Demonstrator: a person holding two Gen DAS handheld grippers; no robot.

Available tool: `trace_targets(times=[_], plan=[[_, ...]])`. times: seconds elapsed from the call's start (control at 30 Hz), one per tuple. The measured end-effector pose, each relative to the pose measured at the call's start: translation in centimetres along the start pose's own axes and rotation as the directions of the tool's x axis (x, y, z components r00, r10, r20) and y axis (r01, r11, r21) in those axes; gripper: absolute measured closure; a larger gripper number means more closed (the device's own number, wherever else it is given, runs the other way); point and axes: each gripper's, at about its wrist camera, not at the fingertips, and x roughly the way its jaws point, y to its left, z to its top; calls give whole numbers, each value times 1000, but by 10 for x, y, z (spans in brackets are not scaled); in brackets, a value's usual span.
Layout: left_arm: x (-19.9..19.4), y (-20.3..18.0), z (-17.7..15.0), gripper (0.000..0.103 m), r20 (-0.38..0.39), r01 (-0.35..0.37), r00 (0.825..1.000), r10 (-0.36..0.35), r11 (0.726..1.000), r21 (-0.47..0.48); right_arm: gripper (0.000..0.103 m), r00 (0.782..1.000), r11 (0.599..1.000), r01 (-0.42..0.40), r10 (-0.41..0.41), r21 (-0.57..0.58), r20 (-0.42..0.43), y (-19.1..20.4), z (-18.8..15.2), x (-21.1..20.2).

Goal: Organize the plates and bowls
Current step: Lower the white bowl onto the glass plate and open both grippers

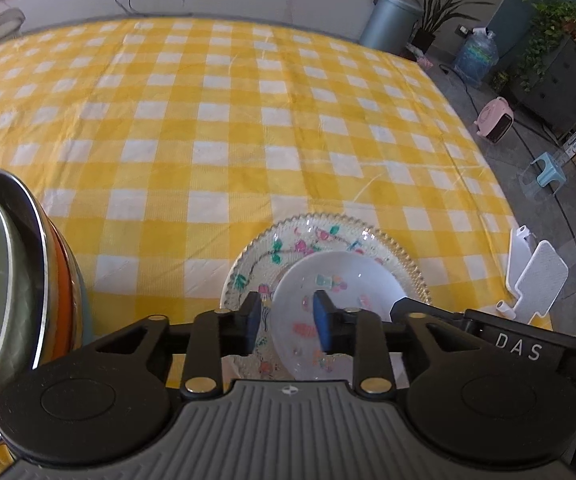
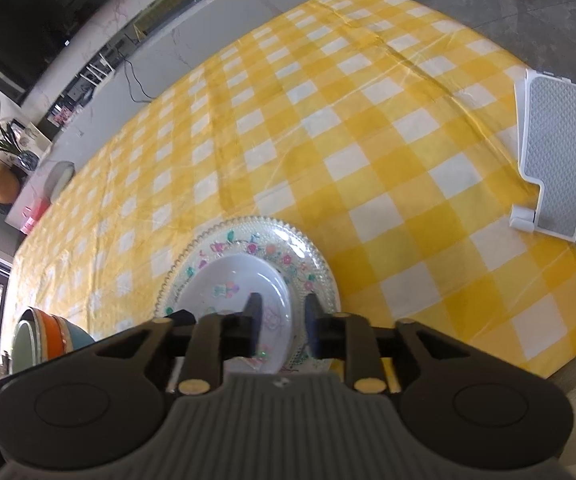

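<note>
Left gripper [image 1: 287,322] jaws apart, straddling rim of small white plate [image 1: 330,276], no squeeze. Right gripper [image 2: 281,322] likewise apart at opposite rim. Plate sits on beaded glass plate [image 2: 320,280]; both rigid, slick, breakable; pinch rims. Nested bowls [image 1: 19,272] left.

Both grippers tilt steeply downward, side by side. The left gripper [image 1: 286,318] has its jaws parted; the right gripper [image 2: 282,322] has its jaws parted less widely.
</note>
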Motion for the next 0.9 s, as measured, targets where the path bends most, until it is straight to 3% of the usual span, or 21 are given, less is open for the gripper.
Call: trace_targets(times=[0.1, 0.3, 0.4, 0.6, 0.73, 0.9], plan=[[-10, -6, 1, 59, 56, -14, 998, 12, 1000, 26, 71, 1000, 1000, -21, 21, 6, 20, -1, 0, -4], [-38, -14, 2, 57, 171, -31, 985, 16, 996, 86, 67, 998, 999, -26, 25, 26, 54, -4, 1, -11], [-53, -17, 2, 54, 206, -39, 979, 12, 991, 127, 58, 997, 999, -24, 22, 31, 68, -4, 1, -15], [-85, -6, 6, 51, 245, -62, 969, 22, 986, 157, 47, 988, 997, 57, -49, -52, 145, 13, -4, -31], [-107, 17, 16, 51, 240, -54, 970, 25, 992, 113, 42, 988, 995, 67, -55, -76, 147, 27, -4, -40], [-127, 56, 25, 50, 214, -139, 969, 126, 989, 48, 36, 991, 995, 30, -17, -95, 135, 56, -4, -55]])
